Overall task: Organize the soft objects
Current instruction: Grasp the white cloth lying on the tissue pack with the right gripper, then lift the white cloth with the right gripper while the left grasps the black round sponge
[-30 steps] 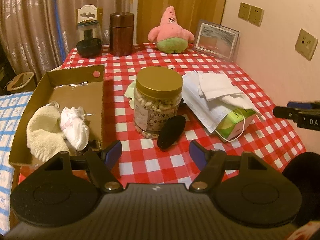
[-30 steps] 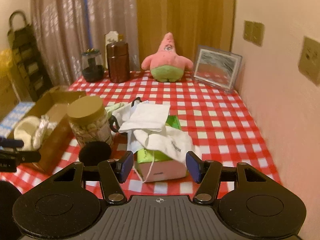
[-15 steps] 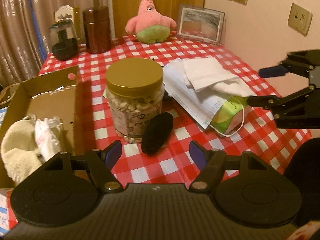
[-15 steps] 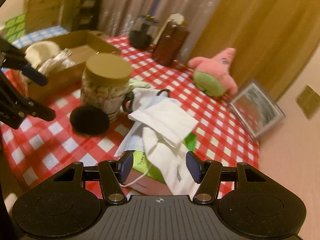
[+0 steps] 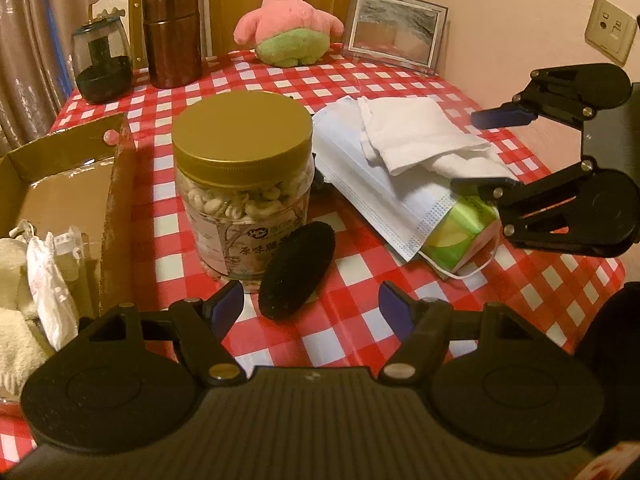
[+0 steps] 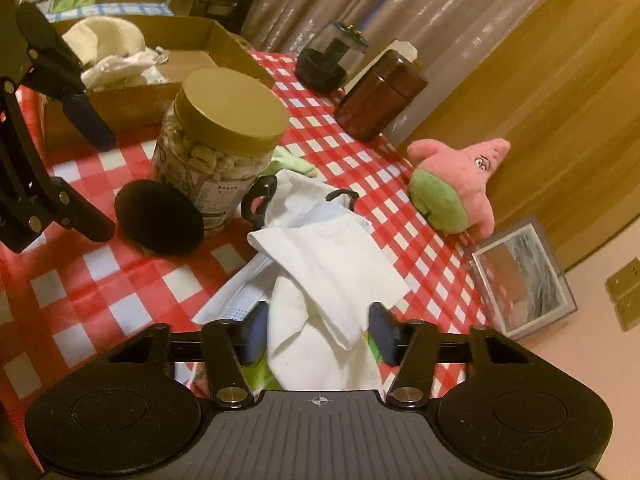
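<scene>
A white folded cloth (image 6: 332,276) lies on a blue face mask (image 5: 372,184) over a green tissue pack (image 5: 460,236) on the red checked table. My right gripper (image 6: 316,332) is open, its fingers either side of the cloth's near end; it also shows in the left wrist view (image 5: 486,148). My left gripper (image 5: 312,308) is open and empty, just short of a black round puff (image 5: 296,268) that leans on a nut jar (image 5: 244,184). A cardboard box (image 5: 116,200) at the left holds a cream cloth (image 5: 12,320) and a white bag (image 5: 50,280). A pink starfish plush (image 5: 288,36) sits at the back.
A brown canister (image 5: 172,36) and a dark glass jar (image 5: 102,64) stand at the back left. A picture frame (image 5: 394,30) leans on the wall at the back right. Black glasses (image 6: 260,200) and a green cloth (image 6: 292,162) lie behind the nut jar.
My right gripper has swung in over the cloth pile and lowered, so its fingers now flank the white cloth. My left gripper has moved closer to the black puff.
</scene>
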`<state>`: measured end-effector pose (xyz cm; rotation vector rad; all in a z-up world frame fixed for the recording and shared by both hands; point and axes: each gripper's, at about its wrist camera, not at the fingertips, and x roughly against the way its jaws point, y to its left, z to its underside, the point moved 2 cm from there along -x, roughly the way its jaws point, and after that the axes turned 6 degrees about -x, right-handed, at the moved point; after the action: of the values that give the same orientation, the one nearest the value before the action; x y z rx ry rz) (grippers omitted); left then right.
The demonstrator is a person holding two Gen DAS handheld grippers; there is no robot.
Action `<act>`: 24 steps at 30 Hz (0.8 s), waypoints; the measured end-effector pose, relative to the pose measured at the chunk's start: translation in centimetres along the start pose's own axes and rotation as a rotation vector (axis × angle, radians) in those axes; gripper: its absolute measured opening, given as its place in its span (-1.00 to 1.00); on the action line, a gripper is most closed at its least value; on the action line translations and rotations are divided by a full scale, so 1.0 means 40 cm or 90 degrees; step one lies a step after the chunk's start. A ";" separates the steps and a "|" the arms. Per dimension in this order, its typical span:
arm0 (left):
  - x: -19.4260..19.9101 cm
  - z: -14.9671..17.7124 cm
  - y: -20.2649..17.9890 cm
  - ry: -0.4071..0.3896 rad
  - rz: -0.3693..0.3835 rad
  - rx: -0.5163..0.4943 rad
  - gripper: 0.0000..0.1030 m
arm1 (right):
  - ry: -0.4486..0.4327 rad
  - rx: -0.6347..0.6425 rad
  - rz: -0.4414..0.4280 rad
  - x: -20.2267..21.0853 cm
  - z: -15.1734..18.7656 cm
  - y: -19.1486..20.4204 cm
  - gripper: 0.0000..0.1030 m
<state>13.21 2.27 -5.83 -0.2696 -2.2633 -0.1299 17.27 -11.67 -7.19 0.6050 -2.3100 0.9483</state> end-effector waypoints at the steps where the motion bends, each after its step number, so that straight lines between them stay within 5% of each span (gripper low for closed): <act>1: -0.005 0.000 0.001 0.001 0.001 0.001 0.39 | 0.004 0.004 0.001 -0.005 0.001 0.000 -0.22; 9: -0.034 -0.004 0.016 0.006 0.013 0.027 0.39 | 0.012 -0.026 -0.006 -0.007 0.010 0.002 -0.86; 24: -0.035 0.004 0.014 0.002 0.009 0.047 0.39 | -0.065 -0.340 0.092 0.169 0.024 -0.142 -0.93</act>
<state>14.11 2.63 -6.97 -0.2468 -2.2578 -0.0392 15.32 -17.34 -0.63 0.2690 -2.5771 0.3297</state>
